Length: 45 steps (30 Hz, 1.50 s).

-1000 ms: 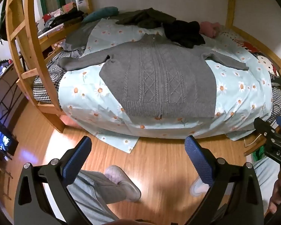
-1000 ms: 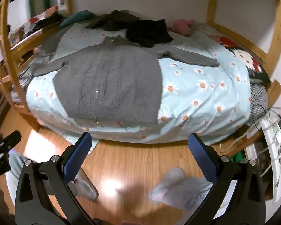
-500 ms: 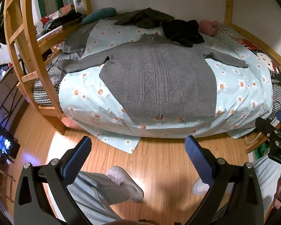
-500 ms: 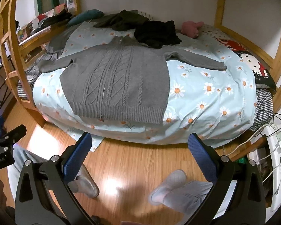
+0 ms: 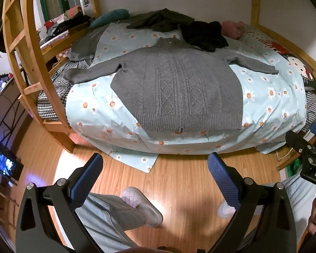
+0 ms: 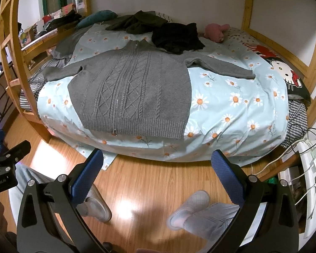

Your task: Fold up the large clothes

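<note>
Grey cable-knit sweater [image 5: 177, 90] lies flat on the daisy-print bed [image 5: 269, 97], sleeves spread, hem at the near edge. My left tool [image 5: 155, 174] and right tool [image 6: 158, 168] hang over the wooden floor [image 6: 158, 181], well short of it, both spread wide and empty. Black clothes [image 6: 177, 35] cover its right shoulder.

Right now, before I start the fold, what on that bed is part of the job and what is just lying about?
For the job:
- grey cable-knit sweater, spread flat with its sleeves out
- left hand-held gripper and right hand-held gripper, both open and empty

Lying about:
- black garment, overlapping the sweater's shoulder
- dark olive clothes
- pink plush toy
- teal pillow
</note>
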Available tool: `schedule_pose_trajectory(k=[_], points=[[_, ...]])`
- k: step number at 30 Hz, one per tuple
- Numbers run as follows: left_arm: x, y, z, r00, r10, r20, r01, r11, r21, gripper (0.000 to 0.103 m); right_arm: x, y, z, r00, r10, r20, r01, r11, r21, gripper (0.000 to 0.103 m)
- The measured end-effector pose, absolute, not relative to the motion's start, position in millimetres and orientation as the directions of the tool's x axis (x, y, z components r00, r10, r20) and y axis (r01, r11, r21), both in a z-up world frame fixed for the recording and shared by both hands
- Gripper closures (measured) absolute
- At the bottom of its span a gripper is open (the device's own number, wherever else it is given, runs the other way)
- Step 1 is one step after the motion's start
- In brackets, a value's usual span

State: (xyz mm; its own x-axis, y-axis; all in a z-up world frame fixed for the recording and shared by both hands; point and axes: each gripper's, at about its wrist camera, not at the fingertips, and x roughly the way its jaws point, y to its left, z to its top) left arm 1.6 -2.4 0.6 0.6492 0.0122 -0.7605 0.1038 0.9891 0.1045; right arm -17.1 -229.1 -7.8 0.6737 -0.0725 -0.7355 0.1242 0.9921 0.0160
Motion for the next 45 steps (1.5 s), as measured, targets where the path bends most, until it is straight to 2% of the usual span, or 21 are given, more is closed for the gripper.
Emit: schedule_pose_trajectory(k=[45], points=[[-2.1,-7.3,-4.6,0.648,0.013,-0.762,0.119,0.986,0.118,0.006,-17.8,-227.2,-7.5,0.675,-0.067,-0.735,0.121,0.992,0.021,0.003]])
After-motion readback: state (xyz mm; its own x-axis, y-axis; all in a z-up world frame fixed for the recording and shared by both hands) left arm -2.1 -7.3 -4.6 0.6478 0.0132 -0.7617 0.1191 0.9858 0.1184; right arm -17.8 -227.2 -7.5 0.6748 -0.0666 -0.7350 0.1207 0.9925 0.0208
